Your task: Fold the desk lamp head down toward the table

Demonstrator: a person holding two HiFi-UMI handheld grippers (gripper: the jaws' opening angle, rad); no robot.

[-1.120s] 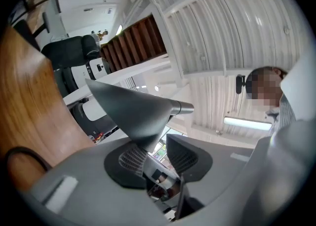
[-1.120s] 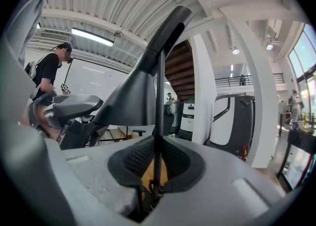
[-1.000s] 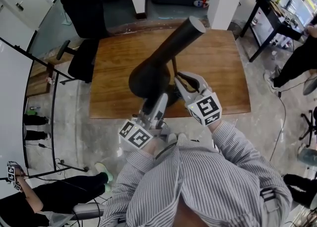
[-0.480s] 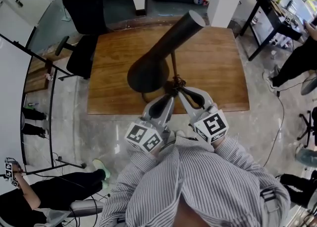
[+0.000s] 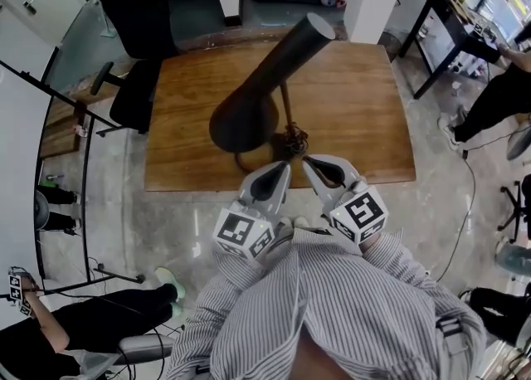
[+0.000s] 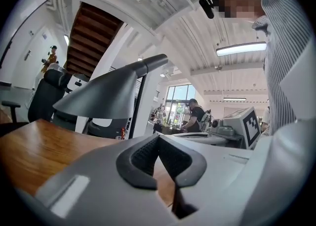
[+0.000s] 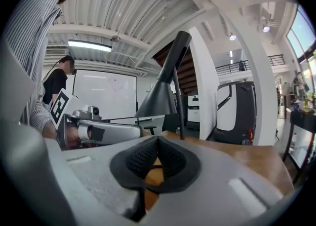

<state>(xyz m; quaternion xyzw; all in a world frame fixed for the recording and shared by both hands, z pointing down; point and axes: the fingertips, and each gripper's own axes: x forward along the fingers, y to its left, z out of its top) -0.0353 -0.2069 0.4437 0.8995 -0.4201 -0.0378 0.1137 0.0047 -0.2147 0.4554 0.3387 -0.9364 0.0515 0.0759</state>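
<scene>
With our left gripper (image 5: 280, 169) and right gripper (image 5: 309, 163) closed on nothing, we judge the lamp head (image 5: 270, 80) rigid, smooth and stiff-jointed, best grasped at its slim upper end.

The lamp (image 5: 265, 88) stands in the middle of the tabletop (image 5: 365, 113), blocking the way. Right of it, the wood is bare.

Head view: mounted above the person, aimed steeply down on the wooden counter (image 5: 357, 113) and desk lamp (image 5: 249, 113). Both gripper views sit low by the counter's near edge, side by side, facing level across it. All three share lamp and countertop.
</scene>
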